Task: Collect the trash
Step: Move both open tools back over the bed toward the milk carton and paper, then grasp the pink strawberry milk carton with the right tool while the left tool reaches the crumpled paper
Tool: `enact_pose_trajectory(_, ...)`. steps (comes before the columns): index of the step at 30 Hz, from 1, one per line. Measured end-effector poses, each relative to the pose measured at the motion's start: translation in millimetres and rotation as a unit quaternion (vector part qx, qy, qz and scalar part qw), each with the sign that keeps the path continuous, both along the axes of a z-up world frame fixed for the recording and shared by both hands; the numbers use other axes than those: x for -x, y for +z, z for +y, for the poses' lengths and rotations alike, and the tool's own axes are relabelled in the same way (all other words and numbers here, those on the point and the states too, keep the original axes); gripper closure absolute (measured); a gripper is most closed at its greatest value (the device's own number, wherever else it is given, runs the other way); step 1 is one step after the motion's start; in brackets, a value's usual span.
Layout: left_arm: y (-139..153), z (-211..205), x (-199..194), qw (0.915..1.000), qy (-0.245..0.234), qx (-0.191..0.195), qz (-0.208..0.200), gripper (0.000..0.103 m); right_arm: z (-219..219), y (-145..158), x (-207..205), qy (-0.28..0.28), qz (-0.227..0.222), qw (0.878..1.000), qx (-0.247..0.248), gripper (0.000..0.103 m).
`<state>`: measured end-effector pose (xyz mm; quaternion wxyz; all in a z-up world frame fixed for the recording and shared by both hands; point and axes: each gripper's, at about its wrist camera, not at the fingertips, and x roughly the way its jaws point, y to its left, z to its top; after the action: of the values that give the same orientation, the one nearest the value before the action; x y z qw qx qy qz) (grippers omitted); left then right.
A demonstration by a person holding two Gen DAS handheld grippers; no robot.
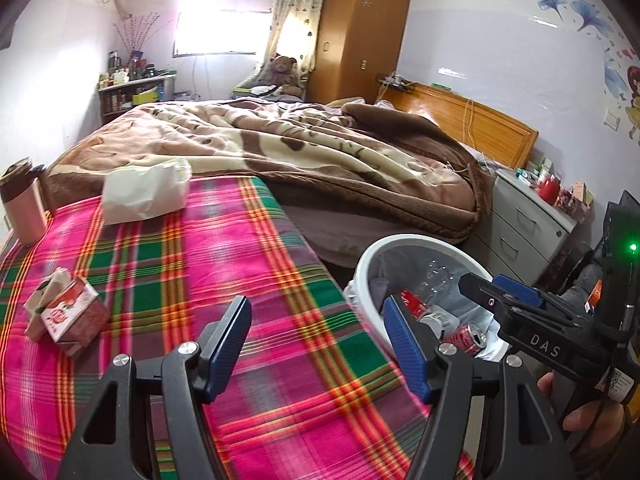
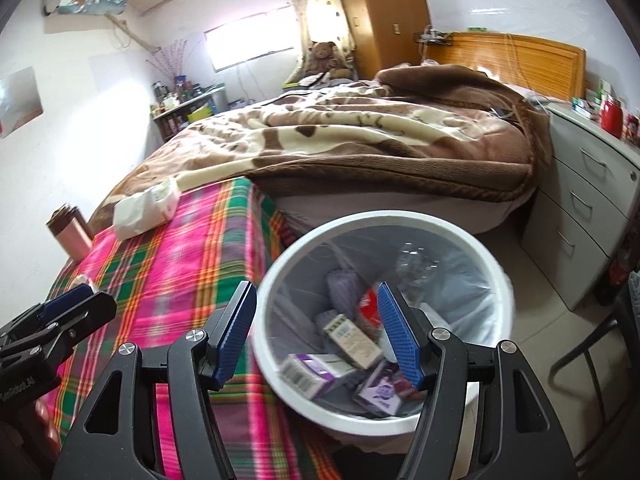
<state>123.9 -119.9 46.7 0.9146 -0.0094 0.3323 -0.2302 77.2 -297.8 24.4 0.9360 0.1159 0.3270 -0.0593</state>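
We hold the left claw above the plaid cloth that covers the near surface; its blue pads stand wide apart with nothing between them. We hold the right claw over the rim of the white trash bin, with its pads likewise apart and empty.

The bin stands on the floor just beside the plaid-covered surface and near the foot of the bed. It carries a clear liner. Inside it lie a red soda can, several small cartons and a crumpled clear plastic bottle.

Trash remaining on the plaid cloth:
1. A red-and-white drink carton, lying to the left of the left claw, well apart from it.
2. A white crumpled plastic bag, at the far edge of the cloth, touching the brown blanket.

A pink tumbler with a dark lid stands upright at the far left corner of the cloth. A grey drawer unit stands to the right of the bed, near the bin. A teddy bear sits beyond the bed, beside the wooden wardrobe.
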Motion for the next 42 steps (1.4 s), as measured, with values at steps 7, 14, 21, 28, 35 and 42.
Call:
enact_pose_trajectory(7,-3,36,2,0.9995,0.032,-0.007,-0.007,0.032,27,0,-5,0.031,-0.005,0.999,-0.005,0.038)
enact_pose_trajectory(14,-7,82,-2,0.9976,0.070,-0.004,-0.003,0.031,60,1,-13,0.068,-0.010,0.998,-0.005,0.038)
enact_pose_trajectory(21,-14,125,-5,0.9941,0.108,-0.008,0.003,0.031,96,-6,-26,0.105,-0.001,0.994,-0.007,0.038)
enact_pose_trajectory(28,-24,166,-12,0.9898,0.141,-0.012,0.017,0.031,125,-11,-37,0.137,0.010,0.990,-0.011,0.038)
enact_pose_trajectory(35,-32,195,-18,0.9857,0.165,-0.018,0.027,0.031,150,-17,-50,0.160,0.026,0.987,-0.013,0.038)
enact_pose_trajectory(42,-36,223,-24,0.9813,0.189,-0.016,0.035,0.031,179,-22,-64,0.192,0.038,0.981,-0.010,0.038)
